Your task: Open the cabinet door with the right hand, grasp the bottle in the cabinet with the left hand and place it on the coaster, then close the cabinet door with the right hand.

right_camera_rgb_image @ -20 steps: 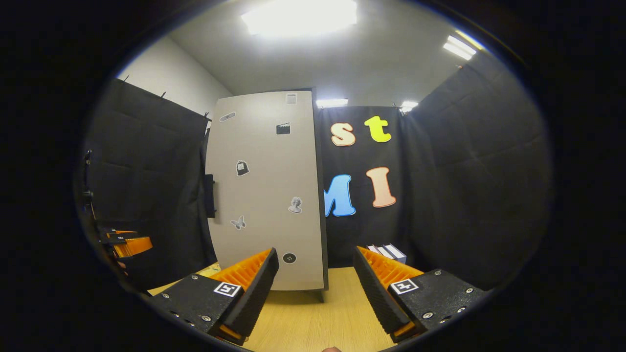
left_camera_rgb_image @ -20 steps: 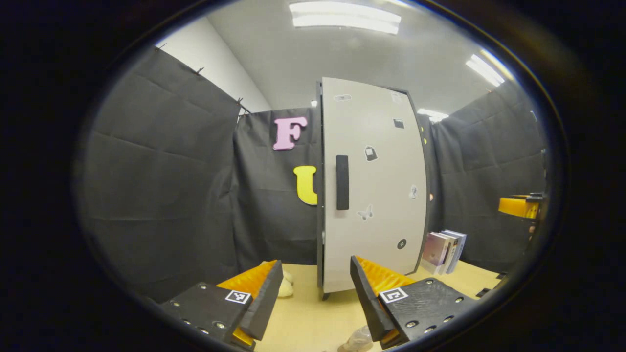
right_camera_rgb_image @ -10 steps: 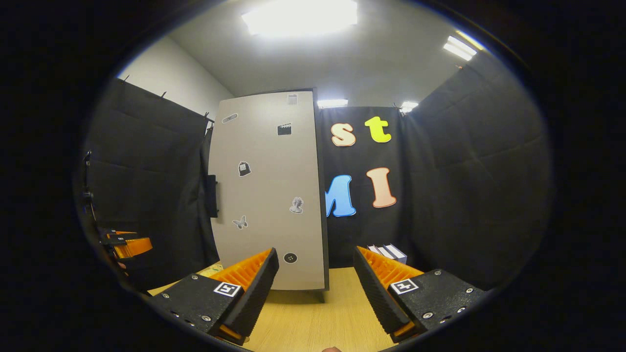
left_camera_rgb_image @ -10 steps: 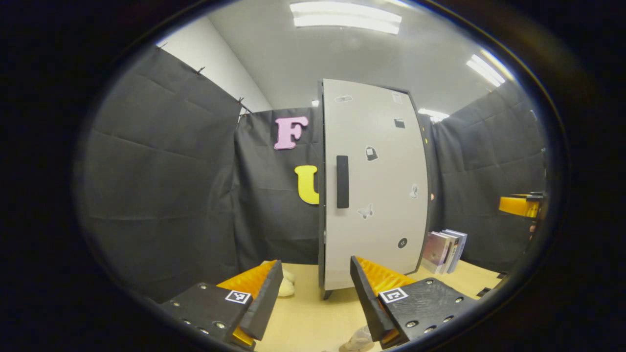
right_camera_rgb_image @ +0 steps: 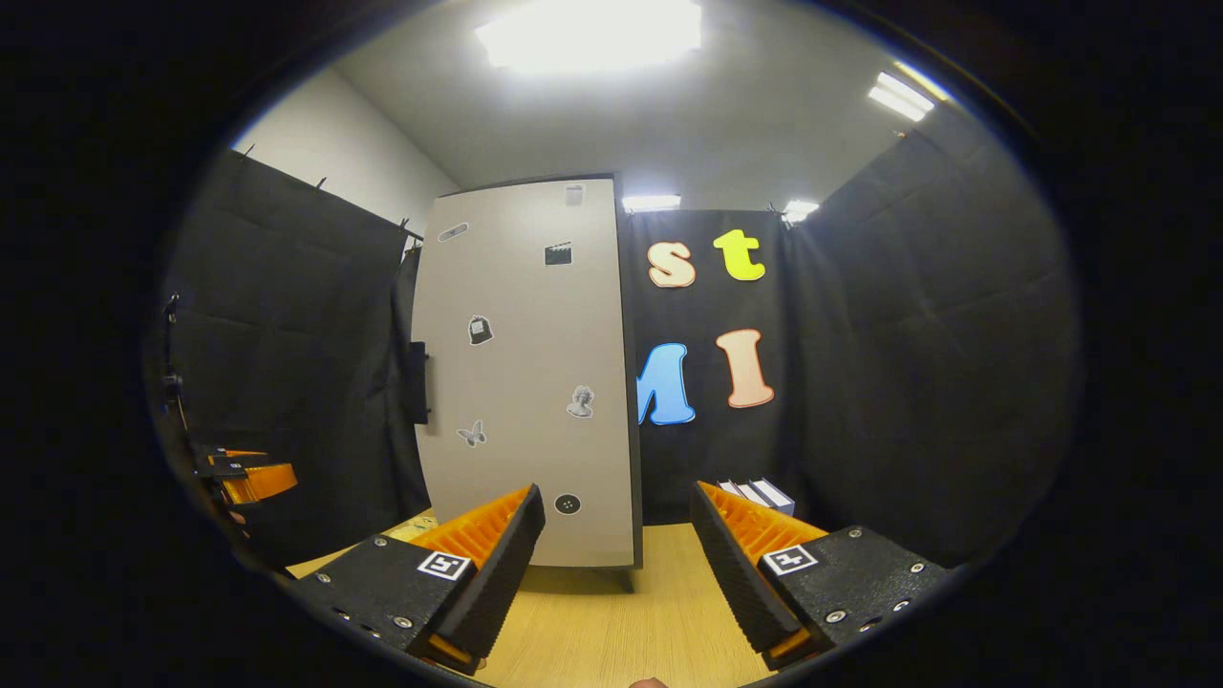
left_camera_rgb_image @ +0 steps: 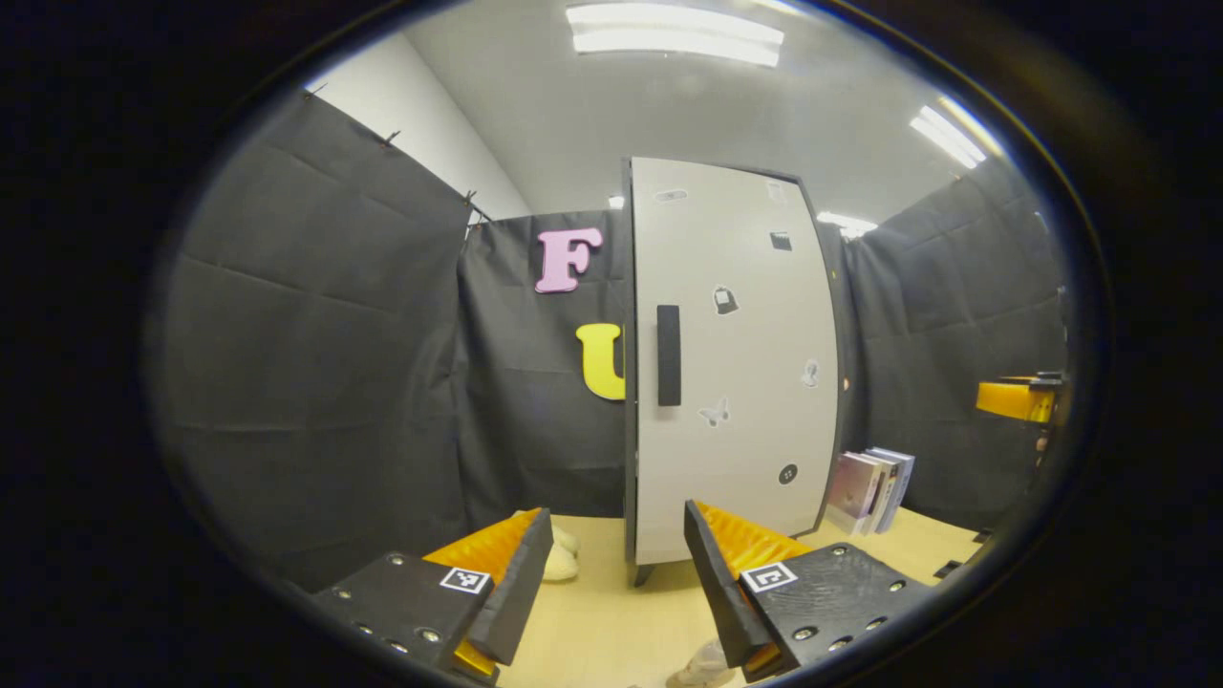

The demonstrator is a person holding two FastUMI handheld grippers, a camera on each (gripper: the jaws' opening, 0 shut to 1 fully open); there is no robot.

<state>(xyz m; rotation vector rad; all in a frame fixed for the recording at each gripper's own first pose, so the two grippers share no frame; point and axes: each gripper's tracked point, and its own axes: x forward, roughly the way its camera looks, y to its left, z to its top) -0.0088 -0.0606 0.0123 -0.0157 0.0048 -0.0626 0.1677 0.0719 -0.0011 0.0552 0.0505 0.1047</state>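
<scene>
The cabinet (left_camera_rgb_image: pixel 731 363) is seen upright on the worktop (left_camera_rgb_image: pixel 592 621), its door (left_camera_rgb_image: pixel 736 287) closed, so the bottle inside is hidden. In the left gripper view the door's dark handle (left_camera_rgb_image: pixel 669 355) is faced squarely near the door's left edge, and the left gripper (left_camera_rgb_image: pixel 616 573) is held low before the cabinet with its fingers (left_camera_rgb_image: pixel 726 583) spread and nothing between them. A pale object (left_camera_rgb_image: pixel 557 559) is seen on the worktop just left of the cabinet's foot, and another pale thing (left_camera_rgb_image: pixel 705 664) at the bottom edge cannot be made out. Books (left_camera_rgb_image: pixel 869 489) are stood to the right of the cabinet, and the orange end of the right gripper (left_camera_rgb_image: pixel 1018 398) is seen at the far right. In the right gripper view the door (right_camera_rgb_image: pixel 530 373) is seen at an angle, with the handle (right_camera_rgb_image: pixel 418 382) edge-on at its left side. The right gripper (right_camera_rgb_image: pixel 616 564) is held apart from the cabinet, its fingers (right_camera_rgb_image: pixel 731 569) spread and empty. The books (right_camera_rgb_image: pixel 760 494) are seen behind the right finger, and the left gripper (right_camera_rgb_image: pixel 244 478) at the far left. Small stickers (right_camera_rgb_image: pixel 578 401) are scattered over the door.
</scene>
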